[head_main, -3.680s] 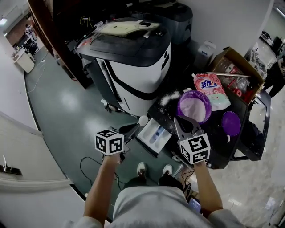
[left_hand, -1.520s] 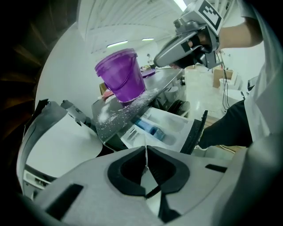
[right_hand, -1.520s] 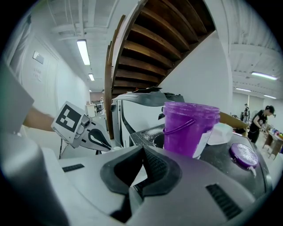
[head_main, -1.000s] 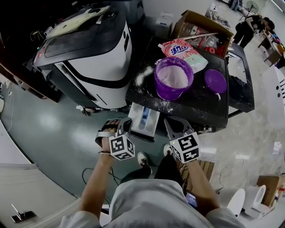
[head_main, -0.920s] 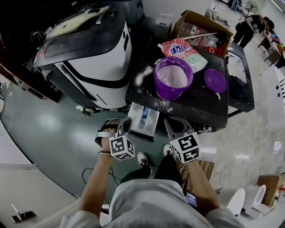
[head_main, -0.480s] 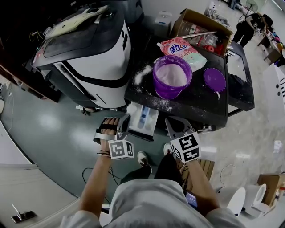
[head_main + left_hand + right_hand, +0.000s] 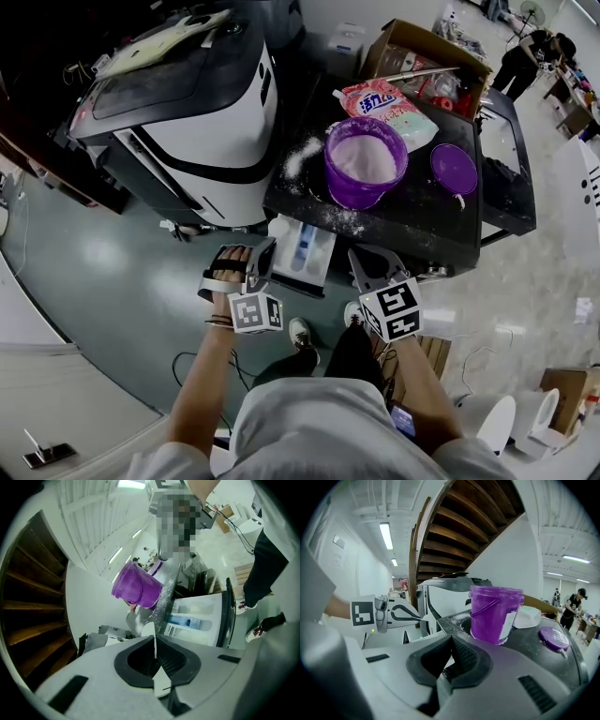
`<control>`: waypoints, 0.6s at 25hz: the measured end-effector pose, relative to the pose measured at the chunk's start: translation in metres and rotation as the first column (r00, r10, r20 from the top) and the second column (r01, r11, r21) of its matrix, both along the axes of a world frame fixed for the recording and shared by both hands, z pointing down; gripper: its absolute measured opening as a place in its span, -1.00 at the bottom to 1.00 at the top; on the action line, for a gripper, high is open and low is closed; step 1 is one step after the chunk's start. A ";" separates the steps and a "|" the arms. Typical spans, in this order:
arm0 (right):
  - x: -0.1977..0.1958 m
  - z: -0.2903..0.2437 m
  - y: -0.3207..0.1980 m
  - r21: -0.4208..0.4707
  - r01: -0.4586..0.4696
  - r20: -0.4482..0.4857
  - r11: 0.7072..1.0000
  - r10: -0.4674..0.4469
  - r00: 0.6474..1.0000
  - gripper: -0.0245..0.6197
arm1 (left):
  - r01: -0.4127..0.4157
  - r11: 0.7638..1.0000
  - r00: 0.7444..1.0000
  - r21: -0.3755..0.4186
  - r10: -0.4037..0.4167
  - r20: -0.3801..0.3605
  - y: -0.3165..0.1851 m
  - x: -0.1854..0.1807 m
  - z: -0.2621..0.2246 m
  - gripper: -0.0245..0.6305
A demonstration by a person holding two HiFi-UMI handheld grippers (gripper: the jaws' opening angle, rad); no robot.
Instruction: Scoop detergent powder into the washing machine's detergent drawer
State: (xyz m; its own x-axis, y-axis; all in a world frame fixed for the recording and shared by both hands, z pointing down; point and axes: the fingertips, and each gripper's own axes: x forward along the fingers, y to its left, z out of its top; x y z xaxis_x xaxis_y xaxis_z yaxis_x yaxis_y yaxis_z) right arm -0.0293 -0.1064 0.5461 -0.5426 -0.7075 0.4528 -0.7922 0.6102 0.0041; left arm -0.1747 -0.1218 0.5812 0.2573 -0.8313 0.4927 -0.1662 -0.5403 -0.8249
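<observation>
The washing machine (image 7: pixel 187 112) stands at the upper left, and its white detergent drawer (image 7: pixel 305 251) is pulled out below the black table (image 7: pixel 422 225). On the table is a purple bucket (image 7: pixel 364 164) of white powder. My left gripper (image 7: pixel 262 257) is just left of the drawer, shut on the thin handle of a white scoop (image 7: pixel 147 628). The drawer (image 7: pixel 199 618) and bucket (image 7: pixel 137 587) lie ahead of it. My right gripper (image 7: pixel 370 264) is shut and empty at the table's front edge, facing the bucket (image 7: pixel 493 613). It also sees the scoop (image 7: pixel 424 618).
A purple lid (image 7: pixel 454 169) lies right of the bucket, and a detergent bag (image 7: pixel 384 105) lies behind it. A cardboard box (image 7: pixel 427 61) is at the back. Spilled powder (image 7: pixel 300 155) dusts the table's left side. The person's feet are below the drawer.
Over the last second the left gripper has twisted a little beside the drawer, still holding the scoop. The right gripper has stayed where it was.
</observation>
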 end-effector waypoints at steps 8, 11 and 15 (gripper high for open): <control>0.002 -0.001 -0.003 0.000 -0.008 -0.006 1.000 0.008 1.000 -0.93 | 0.090 0.939 0.924 -0.333 -0.204 -0.323 0.004 0.000 0.020 -0.88; 0.003 -0.004 -0.004 0.004 -0.011 -0.006 1.000 0.011 1.000 -0.93 | 0.086 0.857 0.758 -0.508 -0.387 -0.525 0.005 -0.005 0.025 -0.88; 0.007 -0.011 -0.005 0.013 -0.018 -0.010 1.000 0.018 1.000 -0.93 | 0.025 0.753 0.459 -0.657 -0.593 -0.662 0.001 -0.017 0.019 -0.88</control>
